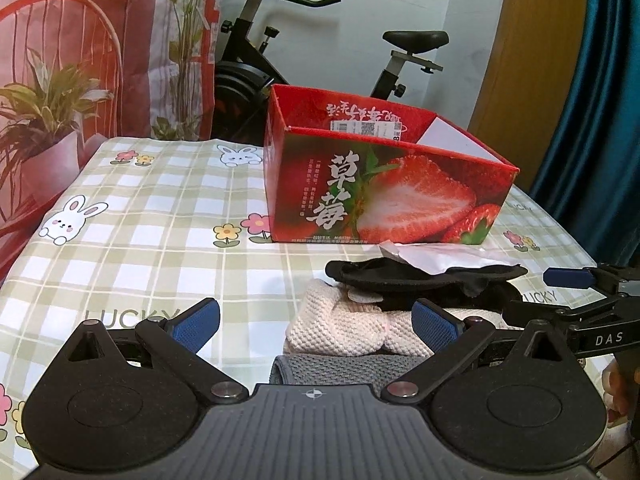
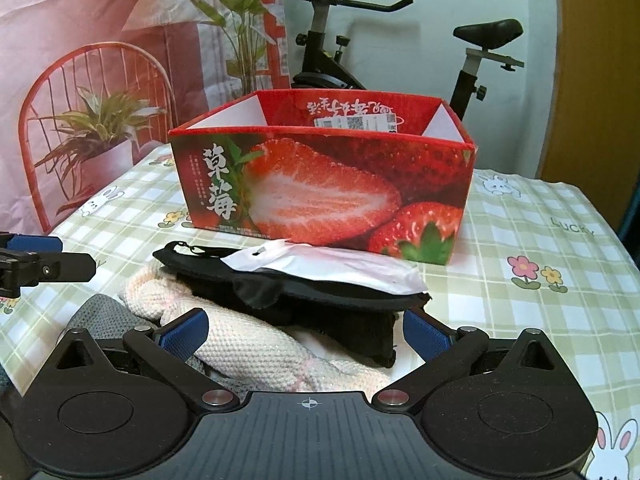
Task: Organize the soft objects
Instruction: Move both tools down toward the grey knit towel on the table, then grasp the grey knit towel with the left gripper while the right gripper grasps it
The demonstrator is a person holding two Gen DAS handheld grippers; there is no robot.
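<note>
Grey cloth [image 1: 332, 368] lies closest, cream knit [image 1: 344, 328] on it, black pouch [image 2: 304, 292] and white packet [image 2: 332, 266] on top. Left gripper [image 1: 316, 324] and right gripper [image 2: 304, 334] both spread wide. Box [image 2: 320, 184] stands behind, mid-table [image 1: 140, 220].

The left gripper [image 1: 316, 326] is matte black plastic: two rounded, teardrop-shaped housings with shallow circular recesses and triangular cut-outs, joined by a ribbed grey centre plate bearing a small white crosshair mark. Angled black link arms pivot on silver round-headed pins. The fingers [image 1: 197, 323] carry textured blue rubber pads. The right gripper [image 2: 306, 334] is built identically, with the same blue pads, silver pins and crosshair. Seen from the left wrist view, its side shows white letters "DAS", with bare skin of the person's right hand [image 1: 618, 394] beneath.
</note>
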